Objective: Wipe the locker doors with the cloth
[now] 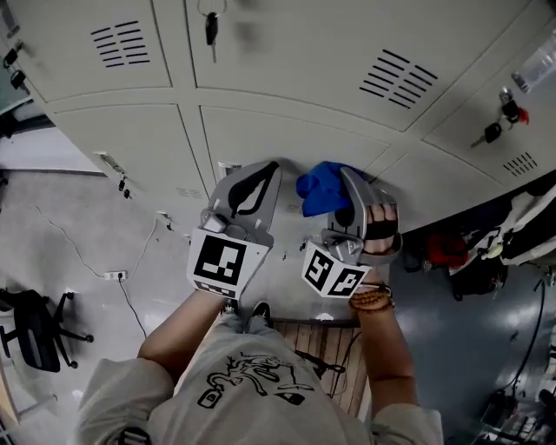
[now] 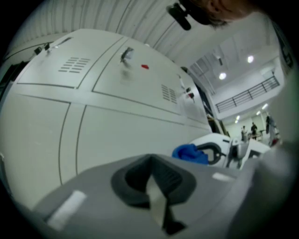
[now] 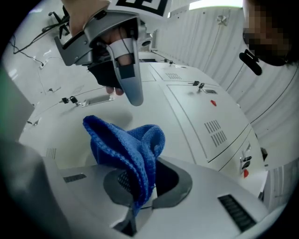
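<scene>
Head view: the left gripper (image 1: 261, 178) and right gripper (image 1: 349, 184) point side by side at the locker doors (image 1: 287, 130). Keys (image 1: 211, 26) hang above and a chair (image 1: 39, 326) stands far left.

Left gripper view: its jaws are together and empty.

Right gripper view: its jaws clamp the blue cloth (image 3: 126, 144), bunched against a door.

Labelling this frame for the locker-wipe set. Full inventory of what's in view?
locker doors: at least five, light grey, filling the upper part of the head view
keys: at least two sets, black, one with a red tag, hanging from door locks
cloth: one, blue, against a locker door, clamped in the right gripper
office chair: one, black, floor at lower left
slatted wooden board: one, brown, floor at the person's feet
bags: a pile, black and red, floor at right
left gripper: one, grey, jaws together, empty, beside the cloth
right gripper: one, grey, shut on the cloth
right hand: one, on the right gripper's handle
</scene>
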Demonstrator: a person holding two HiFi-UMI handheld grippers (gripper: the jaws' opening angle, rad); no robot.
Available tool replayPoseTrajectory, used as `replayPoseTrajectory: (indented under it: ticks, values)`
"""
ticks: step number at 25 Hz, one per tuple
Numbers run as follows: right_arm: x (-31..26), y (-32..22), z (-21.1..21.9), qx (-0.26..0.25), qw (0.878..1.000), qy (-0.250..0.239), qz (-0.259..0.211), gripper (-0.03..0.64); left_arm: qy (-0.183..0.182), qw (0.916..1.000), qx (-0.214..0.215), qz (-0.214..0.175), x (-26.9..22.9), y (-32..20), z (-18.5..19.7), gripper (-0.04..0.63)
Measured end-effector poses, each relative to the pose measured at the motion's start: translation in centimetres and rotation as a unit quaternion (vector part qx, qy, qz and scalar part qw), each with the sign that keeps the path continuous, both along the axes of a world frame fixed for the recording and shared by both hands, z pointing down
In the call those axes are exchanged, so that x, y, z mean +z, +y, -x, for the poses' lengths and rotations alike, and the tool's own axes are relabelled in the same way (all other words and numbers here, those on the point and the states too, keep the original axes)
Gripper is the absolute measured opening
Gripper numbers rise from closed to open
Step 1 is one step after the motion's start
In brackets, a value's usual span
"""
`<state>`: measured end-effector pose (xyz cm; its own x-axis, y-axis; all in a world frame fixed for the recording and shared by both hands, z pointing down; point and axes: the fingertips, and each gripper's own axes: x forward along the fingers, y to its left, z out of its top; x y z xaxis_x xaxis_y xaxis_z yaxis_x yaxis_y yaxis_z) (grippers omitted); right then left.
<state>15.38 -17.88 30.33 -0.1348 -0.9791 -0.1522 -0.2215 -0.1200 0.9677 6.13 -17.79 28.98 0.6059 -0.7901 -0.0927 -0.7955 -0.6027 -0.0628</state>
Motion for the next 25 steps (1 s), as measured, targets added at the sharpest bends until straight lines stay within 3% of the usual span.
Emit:
replayPoseTrajectory:
  ticks: [7,13,23,25]
  values:
    - [-7.8,0.3,-0.9,0.013,0.997,-0.034,-0.062,0.029,-0.002,0.9994,0.004,-0.034,-4.5,0.3,1.1,0.003]
    - [-8.7,0.4,-0.6,0.022,0.993,-0.085,-0.081,0.029,-0.016,0.9989,-0.013,-0.041,-5.2,0.5,3.6,0.003]
    - [0.7,-0.7,6.5,-0.018,0.992,-0.121,0.010,0.029,-0.030,0.9990,-0.033,0.009,-0.7,0.5,7.8,0.003]
    - [0.8,-0.6,6.8,-0.026,0.985,-0.164,0.043,0.029,-0.029,0.9991,-0.028,0.015,-0.3,0.7,8.0,0.003]
